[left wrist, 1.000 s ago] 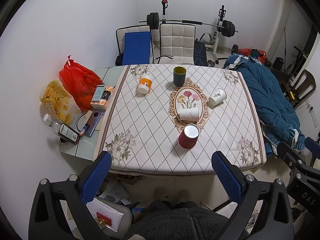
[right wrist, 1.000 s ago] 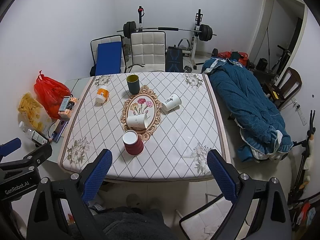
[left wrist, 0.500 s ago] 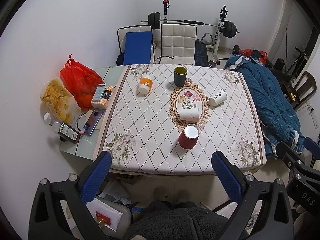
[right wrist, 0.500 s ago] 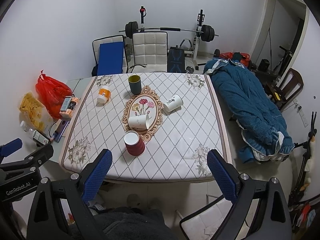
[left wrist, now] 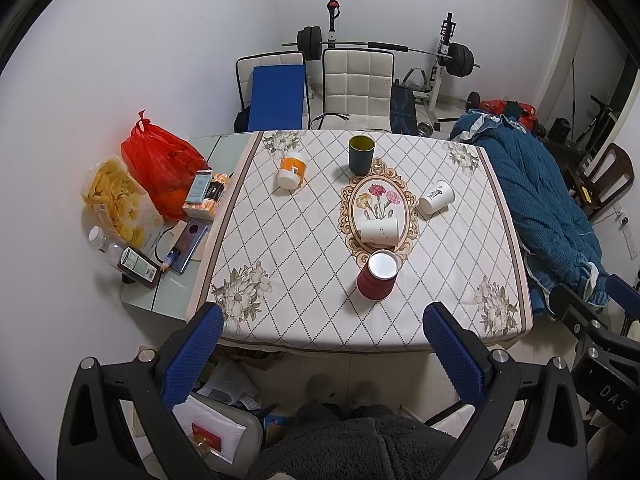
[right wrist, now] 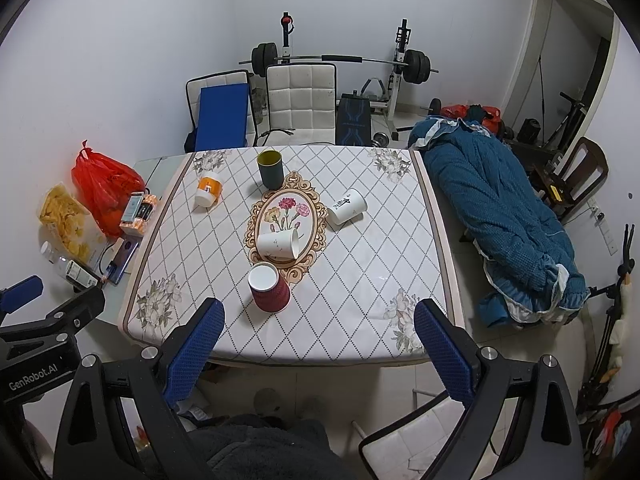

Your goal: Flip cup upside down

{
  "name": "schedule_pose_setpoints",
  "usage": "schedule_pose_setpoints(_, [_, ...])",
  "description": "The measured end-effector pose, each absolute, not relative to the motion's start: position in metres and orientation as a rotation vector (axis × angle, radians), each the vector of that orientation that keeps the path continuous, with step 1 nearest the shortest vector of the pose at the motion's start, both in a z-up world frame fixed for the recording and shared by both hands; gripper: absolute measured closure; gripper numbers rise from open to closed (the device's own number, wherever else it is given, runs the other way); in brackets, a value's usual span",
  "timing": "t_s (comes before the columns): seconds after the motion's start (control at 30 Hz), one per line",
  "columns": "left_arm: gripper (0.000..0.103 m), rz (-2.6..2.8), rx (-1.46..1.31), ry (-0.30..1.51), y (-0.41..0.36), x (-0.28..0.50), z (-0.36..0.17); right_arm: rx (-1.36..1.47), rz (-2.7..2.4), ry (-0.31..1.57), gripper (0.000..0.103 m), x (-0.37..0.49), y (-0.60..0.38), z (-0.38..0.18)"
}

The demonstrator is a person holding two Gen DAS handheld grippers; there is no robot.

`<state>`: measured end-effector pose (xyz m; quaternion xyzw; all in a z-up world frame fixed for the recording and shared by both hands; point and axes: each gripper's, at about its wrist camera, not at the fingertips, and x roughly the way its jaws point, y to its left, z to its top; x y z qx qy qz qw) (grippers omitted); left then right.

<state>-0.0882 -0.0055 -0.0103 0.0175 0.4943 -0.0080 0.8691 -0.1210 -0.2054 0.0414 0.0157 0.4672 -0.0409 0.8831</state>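
Table (left wrist: 304, 280) under a white diamond-pattern cloth filled the centre of both views; a glass-topped side section (left wrist: 176, 292) adjoined its left edge. A blue quilt (right wrist: 500, 208) lay heaped along the table's right side. Behind the table stood two white chairs, one with a blue pad (left wrist: 278, 96) leaning on it, and behind them a barbell rack (right wrist: 340, 60).

On the side section: a red plastic bag (left wrist: 160, 160), a bag of yellow chips (left wrist: 116, 204), a phone (left wrist: 188, 244) and a small bottle (left wrist: 136, 266), all close together.

Cups, five in total. Red cup (left wrist: 378, 276) stood upright, mouth up, white inside, near the front edge of the table, just off the lower end of the oval flower motif (left wrist: 378, 204). White cup (left wrist: 380, 231) lay on its side on the motif, just behind the red cup. Second white cup (left wrist: 437, 197), with dark lettering, lay on its side to the right of the motif. Dark green cup (left wrist: 361, 154) stood upright at the motif's far end. Orange-and-white cup (left wrist: 293, 169) lay tilted, left of the green one.

Left gripper (left wrist: 320, 316): blue pads spread wide, nothing between them, held short of the table's front edge. Right gripper (right wrist: 318, 320): likewise spread wide and empty, above the front edge. Neither touched any cup. The person's dark fleece sleeve (left wrist: 360, 440) showed below the left gripper.
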Motion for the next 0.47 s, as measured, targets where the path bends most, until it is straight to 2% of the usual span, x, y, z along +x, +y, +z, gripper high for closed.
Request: schedule_pose_setpoints(0.47, [0.001,-0.014,0.036,1.025,-0.0027,-0.0881,-0.0053,0.032,-0.078,0.969,0.005,-0.1209,-0.2053,0.0396])
